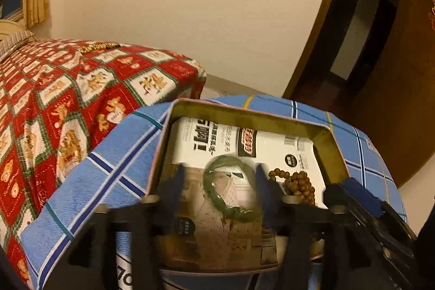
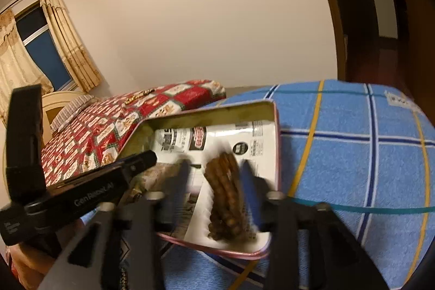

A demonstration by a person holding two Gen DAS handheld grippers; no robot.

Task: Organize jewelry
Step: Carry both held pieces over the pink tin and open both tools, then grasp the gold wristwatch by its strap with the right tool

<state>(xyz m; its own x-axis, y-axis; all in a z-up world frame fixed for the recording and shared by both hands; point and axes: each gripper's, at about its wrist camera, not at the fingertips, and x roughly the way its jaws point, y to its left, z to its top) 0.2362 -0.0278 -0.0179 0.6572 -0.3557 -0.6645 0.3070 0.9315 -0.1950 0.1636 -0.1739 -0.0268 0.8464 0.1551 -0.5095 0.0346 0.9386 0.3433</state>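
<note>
1. Inside the open gold-lined rectangular metal tin (image 1: 320, 137), which rests on the blue plaid bedcover (image 1: 89, 181), a green jade bangle (image 1: 231, 189) and a brown wooden bead string (image 1: 296, 184) lie on printed paper packets.
2. The left gripper (image 1: 218, 181) hovers over the bangle, jaws released and spread either side of it, not pressing; the bangle looks dropped there for storage.
3. The right gripper (image 2: 214, 175) likewise straddles the bead string (image 2: 225, 197), jaws apart; the blurred beads seem to be freshly let go.
4. A gold chain (image 1: 98, 46) waits on the red patchwork quilt (image 1: 54, 105), likely next.
</note>
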